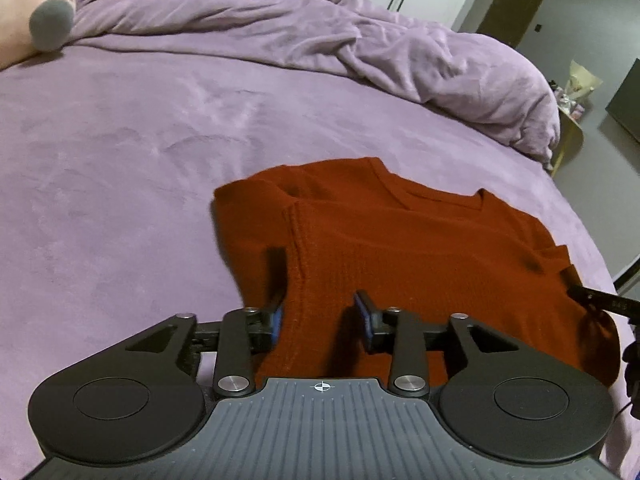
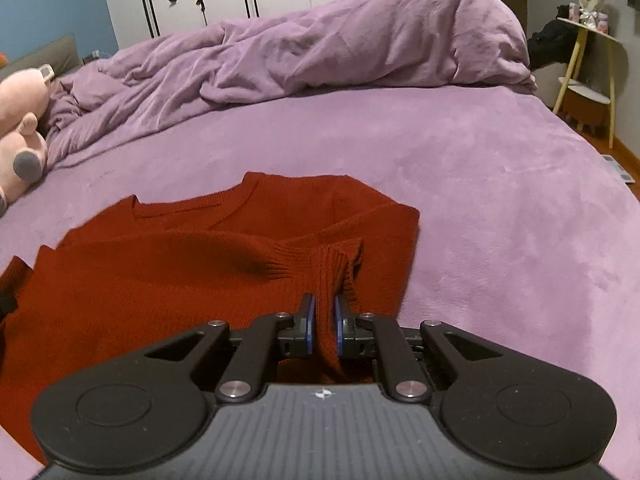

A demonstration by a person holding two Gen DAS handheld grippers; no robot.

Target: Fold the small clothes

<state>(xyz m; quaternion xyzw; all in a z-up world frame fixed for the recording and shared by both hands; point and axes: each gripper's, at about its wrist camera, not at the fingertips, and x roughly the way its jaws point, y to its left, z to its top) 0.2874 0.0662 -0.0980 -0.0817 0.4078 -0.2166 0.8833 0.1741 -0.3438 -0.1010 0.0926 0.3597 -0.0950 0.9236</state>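
While the sweater (image 1: 400,248) lies low in both frames on the bed (image 1: 120,160), both grippers work its near edge.
Left gripper (image 1: 322,314): jaws apart, the hem lying loose between them.
Right gripper (image 2: 324,320): clamped tight on a bunched ribbed fold of sweater (image 2: 160,280).
Duvet (image 2: 320,40): heaped across the upper frame.
Plush toy (image 2: 20,120): far left edge, well apart from the sweater.

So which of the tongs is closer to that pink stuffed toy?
The left tongs. The plush toy lies far off to the left across the bed, and the right tongs sit at the red sweater's opposite side, farther away.
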